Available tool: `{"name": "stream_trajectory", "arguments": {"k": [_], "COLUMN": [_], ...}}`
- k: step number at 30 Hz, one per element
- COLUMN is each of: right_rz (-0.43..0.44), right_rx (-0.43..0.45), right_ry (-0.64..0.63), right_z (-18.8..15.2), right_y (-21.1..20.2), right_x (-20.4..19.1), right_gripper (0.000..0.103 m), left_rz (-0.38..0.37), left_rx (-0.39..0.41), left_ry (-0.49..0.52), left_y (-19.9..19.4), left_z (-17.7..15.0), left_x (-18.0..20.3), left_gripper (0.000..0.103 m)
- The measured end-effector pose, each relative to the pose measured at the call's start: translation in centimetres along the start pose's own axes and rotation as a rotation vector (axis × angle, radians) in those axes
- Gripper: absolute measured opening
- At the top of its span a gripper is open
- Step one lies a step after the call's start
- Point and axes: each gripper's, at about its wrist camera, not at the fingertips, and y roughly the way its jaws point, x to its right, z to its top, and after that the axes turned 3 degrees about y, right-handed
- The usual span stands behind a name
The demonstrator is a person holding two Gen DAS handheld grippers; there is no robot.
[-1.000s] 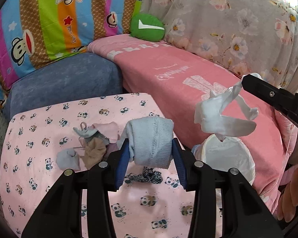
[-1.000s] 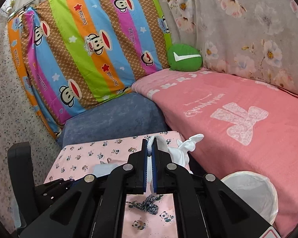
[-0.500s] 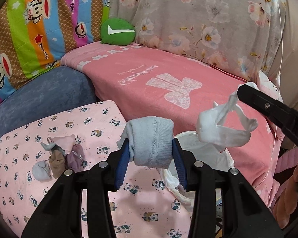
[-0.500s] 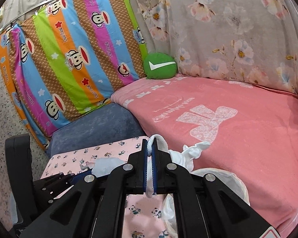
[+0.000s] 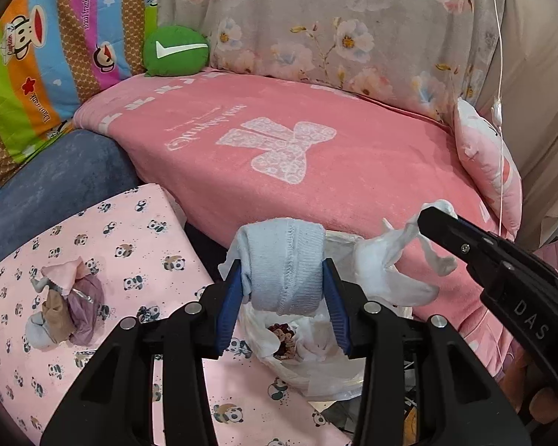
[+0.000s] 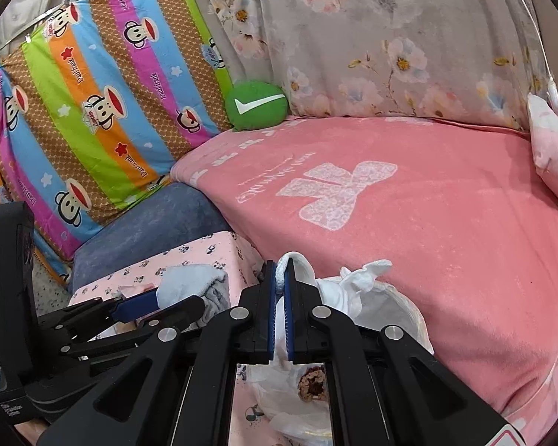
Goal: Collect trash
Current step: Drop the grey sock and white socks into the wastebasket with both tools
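Draped cloths fill the background: a striped monkey-print sheet point(image 6: 104, 119) and a grey floral sheet point(image 6: 390, 44) hang behind a wide pink blanket point(image 5: 316, 163) with a white bow print. A green round cushion point(image 5: 175, 50) sits at the far corner of that blanket, and a pale pink pillow point(image 5: 487, 171) leans at its right end. Just in front of the blanket's near edge stands a low surface under a panda-print cloth point(image 5: 130, 245), with a blue-grey cushion point(image 5: 55, 178) behind it. A white-lined trash bin point(image 5: 316, 356) sits between the panda cloth and the blanket's edge, and crumpled tissue and a brown scrap lie inside it. On the panda cloth, well left of the bin, lies a small heap of socks and scraps point(image 5: 63, 312) in pink, mauve, tan and grey. The left gripper point(image 5: 283, 297) is directly above the bin, its blue pads partly apart and pressed on either side of a rolled light-blue sock point(image 5: 284, 267). The right gripper point(image 6: 280, 290) is just to its right above the bin's rim, its jaws nearly closed and pinching a crumpled white cloth point(image 5: 394, 264), whose loose ends dangle beside the sock.
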Motion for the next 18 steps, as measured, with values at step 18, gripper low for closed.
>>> {"name": "stream_trajectory", "arguments": {"k": [18], "right_rz": [-0.036], "right_rx": [-0.002], "right_ry": [0.047], "right_z": [-0.2], "right_y": [0.5], "right_x": [3.3], "right_gripper": [0.017], "left_rz": [0.039], "left_rx": [0.014], "left_ry": [0.008], "left_y": [1.5], "left_z": [0.6], "left_x": [2.0], "left_gripper": [0.076]}}
